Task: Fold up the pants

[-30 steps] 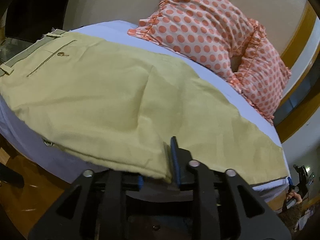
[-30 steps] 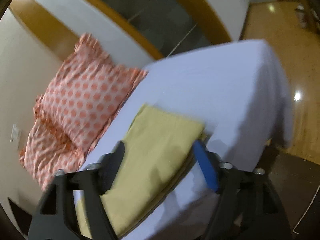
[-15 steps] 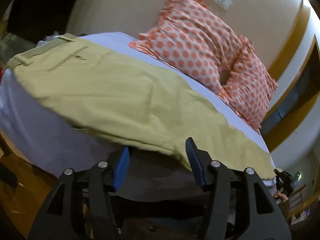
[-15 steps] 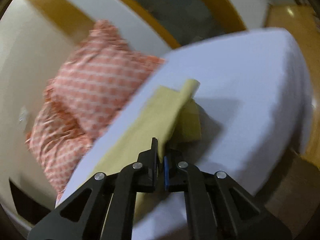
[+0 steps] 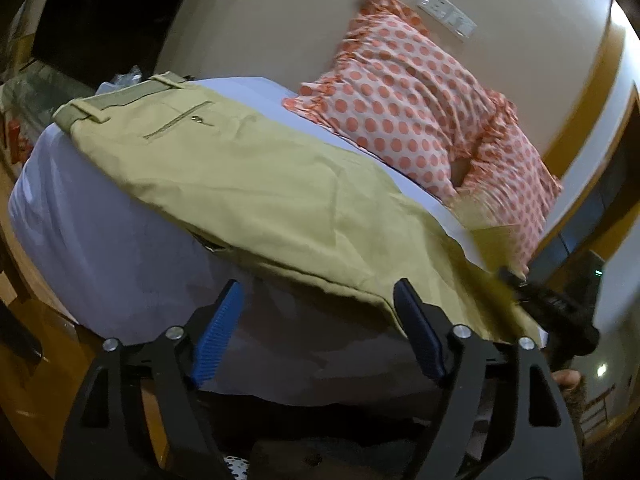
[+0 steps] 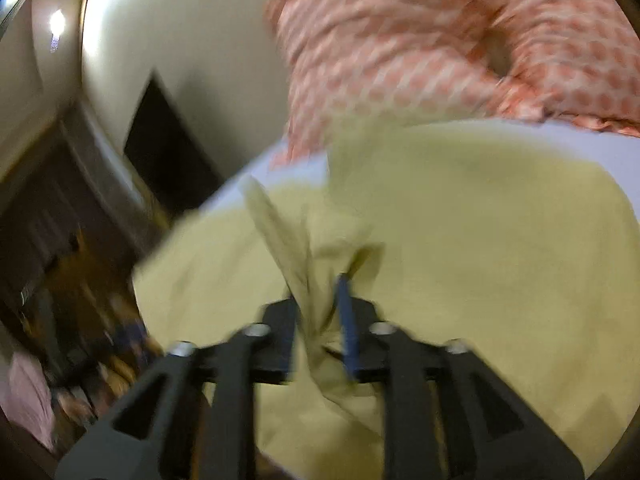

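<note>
Left wrist view: left gripper [image 5: 320, 332] now stands wide open with nothing between the blue pads [image 5: 216, 332]; 1.0 s ago it was pinching the near edge of the pants [image 5: 256, 188], 0.5 s ago it had let go. Pants lie flat along the bed [image 5: 100, 248], on the near side of the dotted pillows [image 5: 432, 108], waistband at the far left end. Right gripper [image 5: 556, 304] shows at the hem end, right of the pillows, fabric rising there.

Right wrist view: heavy motion blur. Right gripper [image 6: 320, 316] is nearly closed on a bunched strip of pants [image 6: 480, 240] cloth; 1.0 s ago it was wide open over the flat hem. View has swung toward the pillows [image 6: 440, 48], so the hem is being carried up.

Read: hem-to-waist fold has started on the right side; left side released, probably done holding.
</note>
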Demonstrator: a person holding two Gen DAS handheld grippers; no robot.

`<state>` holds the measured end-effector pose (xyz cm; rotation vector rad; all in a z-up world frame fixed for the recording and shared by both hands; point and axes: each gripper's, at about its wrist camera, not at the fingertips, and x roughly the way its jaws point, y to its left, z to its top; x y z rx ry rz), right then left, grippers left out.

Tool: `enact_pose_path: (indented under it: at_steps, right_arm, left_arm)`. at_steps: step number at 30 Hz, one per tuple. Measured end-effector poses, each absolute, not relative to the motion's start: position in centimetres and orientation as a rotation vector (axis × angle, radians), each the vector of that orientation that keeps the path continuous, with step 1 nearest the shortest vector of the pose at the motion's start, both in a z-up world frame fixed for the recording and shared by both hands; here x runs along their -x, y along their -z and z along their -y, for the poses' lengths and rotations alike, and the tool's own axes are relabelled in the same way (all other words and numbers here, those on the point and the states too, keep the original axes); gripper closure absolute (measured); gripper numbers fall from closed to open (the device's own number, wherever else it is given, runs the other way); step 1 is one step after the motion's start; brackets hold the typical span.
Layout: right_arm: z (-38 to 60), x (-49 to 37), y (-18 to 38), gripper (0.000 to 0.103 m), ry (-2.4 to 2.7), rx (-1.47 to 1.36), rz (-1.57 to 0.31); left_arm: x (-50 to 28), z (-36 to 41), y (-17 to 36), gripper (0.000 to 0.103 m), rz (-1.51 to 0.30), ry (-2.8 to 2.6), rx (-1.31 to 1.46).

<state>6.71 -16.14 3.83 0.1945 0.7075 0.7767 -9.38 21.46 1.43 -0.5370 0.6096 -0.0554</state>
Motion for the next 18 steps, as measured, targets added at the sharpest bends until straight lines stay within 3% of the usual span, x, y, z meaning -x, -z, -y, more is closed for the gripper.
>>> enact_pose_path:
  at_steps: [1, 2, 10, 12, 18]
  right_arm:
    - [15.9, -6.1, -3.6, 0.030, -0.756, -0.171, -0.698]
    - [16.5, -5.6, -3.6, 0.015, -0.744, -0.184, -0.669]
    - [21.7, -6.0, -3.1, 0.012, -0.653, -0.365, -0.666]
    - [21.5, -6.0, -2.8, 0.012, -0.653, -0.369, -0.673]
    - [20.1, -6.0, -2.5, 0.010, -0.684, -0.349, -0.687]
  left_arm:
    - [9.5, -21.3, -1.4, 0.022, -0.609, 0.072, 0.527]
    - [9.4, -21.0, -1.3, 0.020, -0.613, 0.099, 0.515]
    - [7.1, -18.5, 0.0, 0.019, -0.663, 0.154, 0.494]
    - [6.7, -18.1, -0.1, 0.013, -0.666, 0.144, 0.496]
    - [7.0, -18.9, -1.5, 0.013, -0.611, 0.084, 0.517]
